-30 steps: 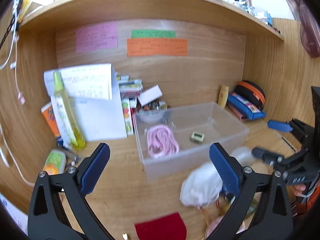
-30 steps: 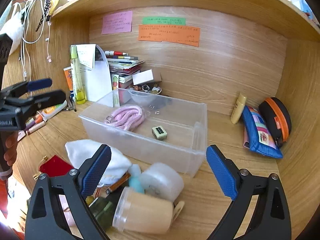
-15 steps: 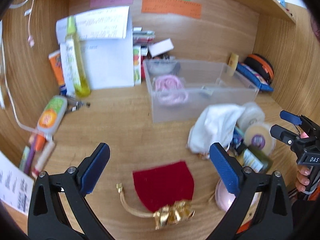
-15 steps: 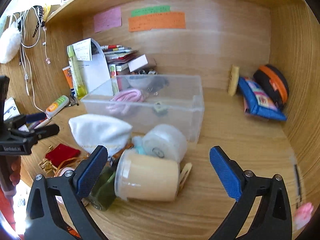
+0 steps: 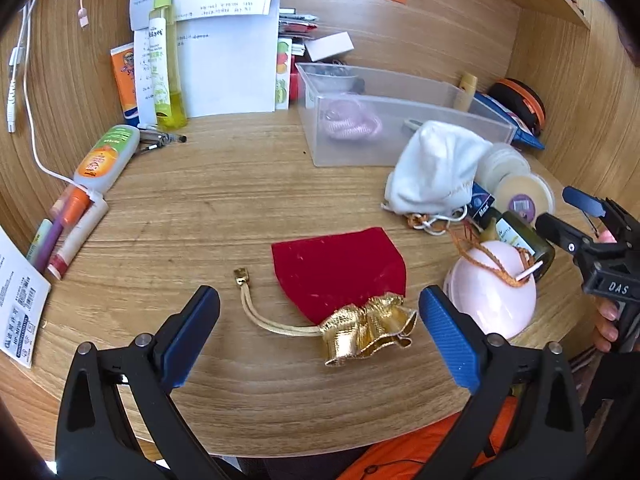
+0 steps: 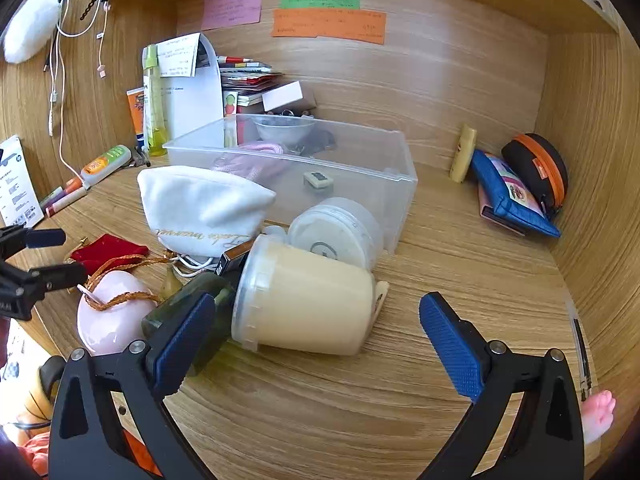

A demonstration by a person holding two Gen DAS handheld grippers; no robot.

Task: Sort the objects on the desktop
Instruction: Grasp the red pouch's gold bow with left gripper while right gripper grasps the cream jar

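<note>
My left gripper (image 5: 316, 334) is open and empty, its jaws on either side of the gold ruffled mouth of a red velvet pouch (image 5: 340, 268) lying on the desk. My right gripper (image 6: 316, 344) is open and empty, just in front of a cream jar (image 6: 308, 300) lying on its side. Beside the jar are a round white tub (image 6: 334, 232), a dark green bottle (image 6: 188, 300), a white cloth bag (image 6: 200, 208) and a pink dome-shaped object (image 6: 112, 312). A clear plastic bin (image 6: 360, 168) behind them holds a pink cord (image 5: 352, 122) and a small green item (image 6: 318, 180).
Papers, a tall yellow bottle (image 5: 166, 64) and tubes (image 5: 108, 156) stand at the back left. Pens (image 5: 68, 232) lie near the left edge. A blue pouch (image 6: 512, 196) and a black-orange case (image 6: 536, 168) lie at the right wall. The desk's front edge is close below both grippers.
Both grippers have drawn back and tilted down. The left now frames the red pouch; the right has come close to the cream jar. Both stayed open.
</note>
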